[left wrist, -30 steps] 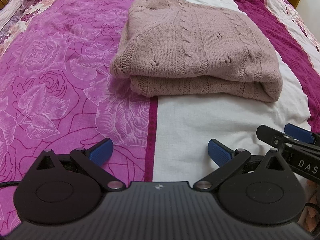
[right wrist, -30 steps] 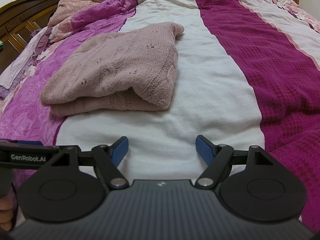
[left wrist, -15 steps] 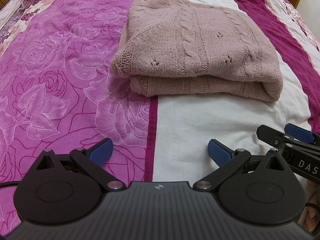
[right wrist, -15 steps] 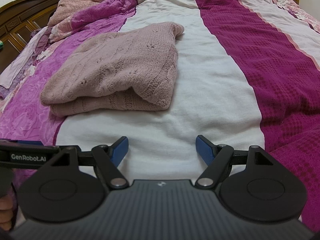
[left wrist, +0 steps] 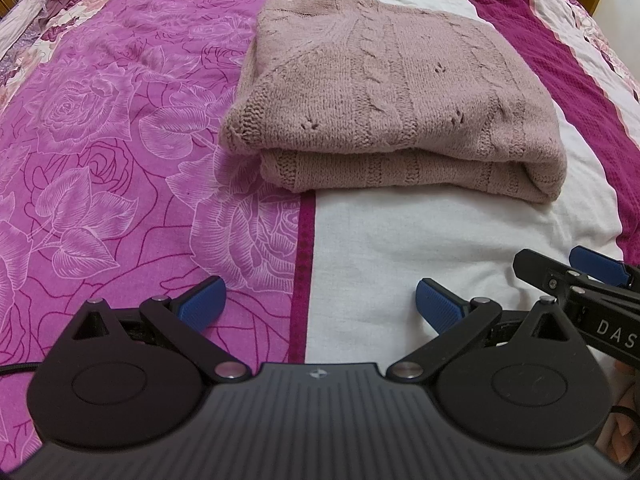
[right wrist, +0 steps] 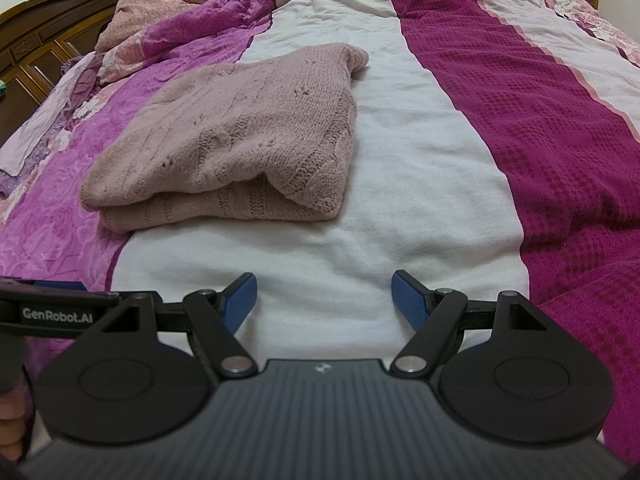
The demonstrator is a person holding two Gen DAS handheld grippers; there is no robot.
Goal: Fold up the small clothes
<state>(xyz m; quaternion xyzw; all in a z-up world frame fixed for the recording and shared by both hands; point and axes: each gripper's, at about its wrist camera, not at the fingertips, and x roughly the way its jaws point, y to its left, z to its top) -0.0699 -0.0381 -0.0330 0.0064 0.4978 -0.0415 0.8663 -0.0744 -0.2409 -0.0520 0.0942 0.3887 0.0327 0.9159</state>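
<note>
The folded sweater (left wrist: 392, 92) lies ahead of both grippers, clear of them, its long side running across. The left gripper (left wrist: 318, 300) faces it squarely; the right gripper (right wrist: 324, 296) sits off its right end. Both stand spread, holding nothing.

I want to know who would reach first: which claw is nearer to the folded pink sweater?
Hard to call; neither is clearly nearer. The left claw faces the sweater squarely. The right claw has it ahead to its left. Both open, apart from it.
</note>
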